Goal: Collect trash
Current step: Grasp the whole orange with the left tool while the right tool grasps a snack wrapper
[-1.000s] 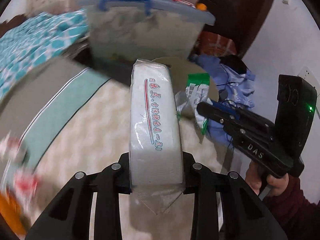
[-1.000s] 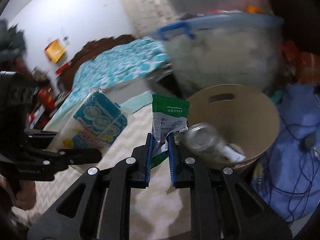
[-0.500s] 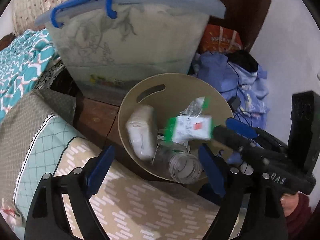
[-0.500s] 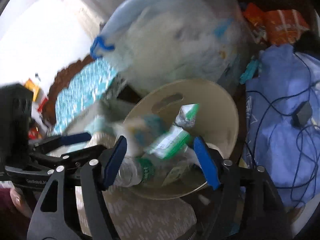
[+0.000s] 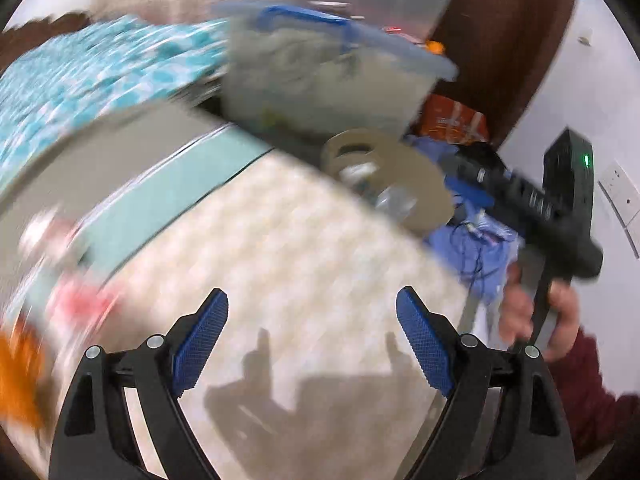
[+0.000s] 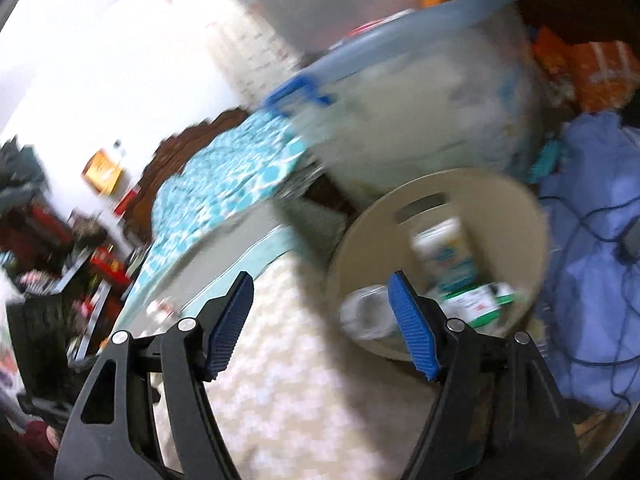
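Observation:
A round beige bin (image 6: 500, 200) stands off the bed's edge. It holds a white tissue pack (image 6: 444, 256), a green-and-white wrapper (image 6: 480, 304) and a clear plastic bottle (image 6: 368, 316). The bin (image 5: 424, 184) also shows far ahead in the left wrist view. My left gripper (image 5: 312, 340) is open and empty above the patterned bed cover (image 5: 280, 256). My right gripper (image 6: 320, 324) is open and empty, near the bin's left rim. Blurred red and orange litter (image 5: 76, 300) lies on the bed at the left.
A large clear storage box with a blue-handled lid (image 6: 420, 112) stands behind the bin. Blue cloth with cables (image 6: 592, 248) lies to the right. A teal patterned blanket (image 5: 92, 72) covers the far bed. The other gripper and hand (image 5: 552, 220) are at the right.
Both grippers let go of their trash, the tissue pack and the green wrapper, over the bin and opened. Both have since pulled back over the bed, the left one farther.

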The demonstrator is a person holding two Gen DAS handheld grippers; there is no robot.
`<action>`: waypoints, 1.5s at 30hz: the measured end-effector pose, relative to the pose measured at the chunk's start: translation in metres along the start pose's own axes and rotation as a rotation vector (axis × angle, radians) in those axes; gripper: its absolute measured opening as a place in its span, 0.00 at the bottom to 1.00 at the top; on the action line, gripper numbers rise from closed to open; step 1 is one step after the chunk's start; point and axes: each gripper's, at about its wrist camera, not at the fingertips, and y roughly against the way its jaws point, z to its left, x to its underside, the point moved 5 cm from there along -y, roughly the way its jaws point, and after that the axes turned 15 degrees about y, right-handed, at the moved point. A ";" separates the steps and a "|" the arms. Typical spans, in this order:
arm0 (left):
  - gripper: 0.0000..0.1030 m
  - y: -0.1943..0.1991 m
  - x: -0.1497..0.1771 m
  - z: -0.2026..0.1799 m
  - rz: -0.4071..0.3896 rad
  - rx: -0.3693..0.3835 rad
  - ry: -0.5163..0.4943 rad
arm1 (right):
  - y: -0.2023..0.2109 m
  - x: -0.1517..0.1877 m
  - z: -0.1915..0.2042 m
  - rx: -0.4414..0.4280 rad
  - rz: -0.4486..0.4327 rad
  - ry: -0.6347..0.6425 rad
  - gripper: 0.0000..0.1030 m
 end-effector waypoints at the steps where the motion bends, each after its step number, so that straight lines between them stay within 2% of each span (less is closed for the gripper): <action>1: 0.79 0.012 0.013 0.022 -0.004 -0.027 0.034 | -0.008 0.002 0.016 -0.028 0.017 0.015 0.69; 5: 0.79 0.054 0.058 0.099 -0.034 -0.121 0.168 | -0.039 0.009 0.078 -0.121 0.074 0.076 0.69; 9: 0.77 0.099 0.090 0.173 -0.092 -0.176 0.364 | -0.075 0.018 0.160 -0.262 0.140 0.162 0.66; 11: 0.68 0.118 0.103 0.204 -0.124 -0.180 0.462 | -0.093 0.026 0.213 -0.344 0.179 0.235 0.62; 12: 0.66 0.125 0.108 0.214 -0.133 -0.171 0.497 | -0.100 0.030 0.233 -0.373 0.193 0.266 0.61; 14: 0.50 0.136 0.116 0.229 -0.158 -0.156 0.542 | -0.120 0.040 0.279 -0.399 0.236 0.347 0.61; 16: 0.44 0.143 0.121 0.237 -0.175 -0.147 0.561 | -0.138 0.052 0.317 -0.419 0.277 0.400 0.62; 17: 0.44 0.145 0.122 0.239 -0.180 -0.140 0.568 | -0.146 0.057 0.334 -0.422 0.292 0.432 0.62; 19: 0.44 0.148 0.124 0.241 -0.186 -0.130 0.576 | -0.163 0.068 0.360 -0.394 0.320 0.496 0.69; 21: 0.44 0.151 0.128 0.240 -0.191 -0.123 0.573 | -0.176 0.079 0.378 -0.372 0.345 0.547 0.69; 23: 0.45 0.155 0.133 0.242 -0.193 -0.111 0.576 | -0.181 0.091 0.384 -0.332 0.367 0.594 0.54; 24: 0.45 0.155 0.133 0.243 -0.194 -0.106 0.578 | -0.175 0.092 0.383 -0.330 0.357 0.581 0.50; 25: 0.45 0.158 0.136 0.244 -0.195 -0.098 0.583 | -0.167 0.092 0.379 -0.342 0.353 0.551 0.41; 27: 0.46 0.163 0.142 0.246 -0.194 -0.087 0.588 | -0.145 0.090 0.366 -0.371 0.328 0.490 0.39; 30: 0.49 0.166 0.144 0.240 -0.194 -0.043 0.581 | -0.106 0.102 0.345 -0.425 0.327 0.424 0.39; 32: 0.64 0.169 0.143 0.231 -0.191 0.002 0.566 | -0.086 0.121 0.338 -0.486 0.371 0.408 0.41; 35: 0.71 0.171 0.138 0.217 -0.195 0.044 0.540 | -0.072 0.142 0.329 -0.584 0.439 0.344 0.60; 36: 0.72 0.171 0.136 0.212 -0.192 0.054 0.531 | -0.068 0.142 0.320 -0.579 0.428 0.311 0.70; 37: 0.73 0.169 0.134 0.208 -0.188 0.055 0.525 | -0.066 0.137 0.311 -0.562 0.401 0.284 0.73; 41: 0.77 0.157 0.128 0.194 -0.160 0.038 0.506 | -0.070 0.106 0.288 -0.494 0.324 0.227 0.71; 45: 0.86 0.139 0.124 0.177 -0.120 0.008 0.482 | -0.093 0.082 0.299 -0.458 0.308 0.305 0.64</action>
